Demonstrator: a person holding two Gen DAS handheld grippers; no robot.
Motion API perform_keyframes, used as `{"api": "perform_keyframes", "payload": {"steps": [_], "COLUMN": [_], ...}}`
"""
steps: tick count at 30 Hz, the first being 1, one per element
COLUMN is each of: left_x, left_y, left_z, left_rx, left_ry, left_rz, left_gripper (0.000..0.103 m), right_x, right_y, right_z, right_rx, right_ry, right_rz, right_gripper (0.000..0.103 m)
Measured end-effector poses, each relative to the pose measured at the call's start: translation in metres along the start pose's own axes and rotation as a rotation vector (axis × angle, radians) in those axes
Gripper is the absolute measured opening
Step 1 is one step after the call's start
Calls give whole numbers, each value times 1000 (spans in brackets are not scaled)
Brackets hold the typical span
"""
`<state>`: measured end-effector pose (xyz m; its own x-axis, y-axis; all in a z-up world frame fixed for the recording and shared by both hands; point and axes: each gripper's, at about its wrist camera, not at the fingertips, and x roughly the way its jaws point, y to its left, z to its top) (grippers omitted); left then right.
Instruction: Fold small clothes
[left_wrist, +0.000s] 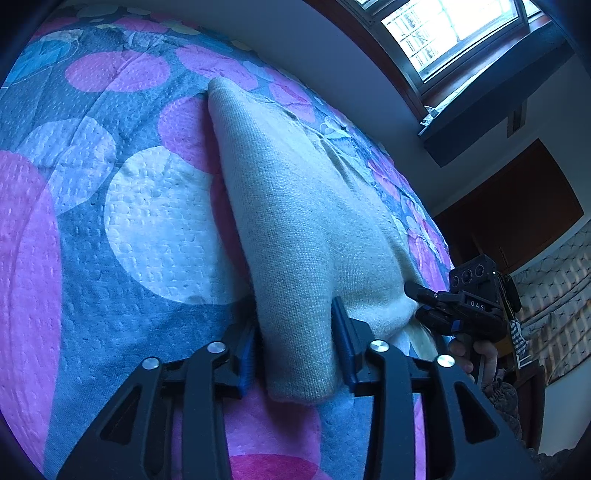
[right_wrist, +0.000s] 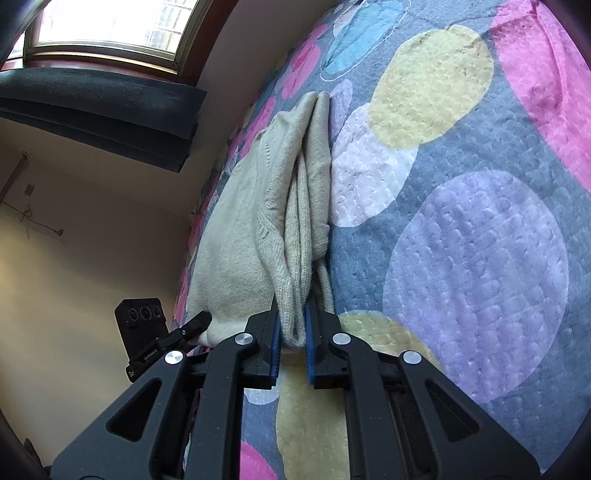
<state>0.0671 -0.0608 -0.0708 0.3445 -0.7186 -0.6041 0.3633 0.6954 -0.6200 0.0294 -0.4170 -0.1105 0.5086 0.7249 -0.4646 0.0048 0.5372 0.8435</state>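
Observation:
A beige knit garment (left_wrist: 295, 206) lies folded lengthwise on a circle-patterned bedspread (left_wrist: 147, 221). In the left wrist view my left gripper (left_wrist: 293, 317) straddles the garment's near end. Its blue pads stand a little apart at either side, and the cloth rests loosely between them. In the right wrist view my right gripper (right_wrist: 291, 321) is shut on bunched layers at the other end of the garment (right_wrist: 255, 221), near the bed's edge. The right gripper (left_wrist: 421, 295) also shows at the right of the left wrist view, and the left gripper (right_wrist: 195, 323) at the left of the right wrist view.
The bedspread (right_wrist: 480, 258) spreads wide beyond the garment. The bed's edge runs just behind the garment, by a pale wall (right_wrist: 92, 240). A window (left_wrist: 443, 33) and a dark wooden cabinet (left_wrist: 517, 214) are behind. A hand (left_wrist: 476, 360) holds the right gripper's handle.

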Motion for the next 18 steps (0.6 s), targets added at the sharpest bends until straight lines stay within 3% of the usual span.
{"api": "perform_keyframes", "payload": {"steps": [1, 5, 7, 12, 14, 18], "left_x": [0, -3, -4, -9, -14, -20], "left_y": [-1, -7, -12, -9, -4, -2], "left_z": [0, 0, -2, -1, -1, -2], "left_rx": [3, 40, 61, 20, -5, -24], "left_ry": [0, -4, -12, -34, -52, -73], "left_rz": [-10, -71, -81, -129, -137, -44], "left_gripper": [44, 77, 83, 85, 85, 86], "right_x": [-1, -5, -7, -18, -22, -31], "right_y": [-1, -3, -3, 3, 6, 13], "right_z": [0, 0, 0, -4, -7, -14], "right_rx": [4, 14, 18, 12, -1, -26], "right_ry": [-2, -15, -27, -64, -74, -99], "right_rz": [5, 41, 62, 121, 127, 112], "right_gripper": [10, 16, 23, 46, 60, 71]}}
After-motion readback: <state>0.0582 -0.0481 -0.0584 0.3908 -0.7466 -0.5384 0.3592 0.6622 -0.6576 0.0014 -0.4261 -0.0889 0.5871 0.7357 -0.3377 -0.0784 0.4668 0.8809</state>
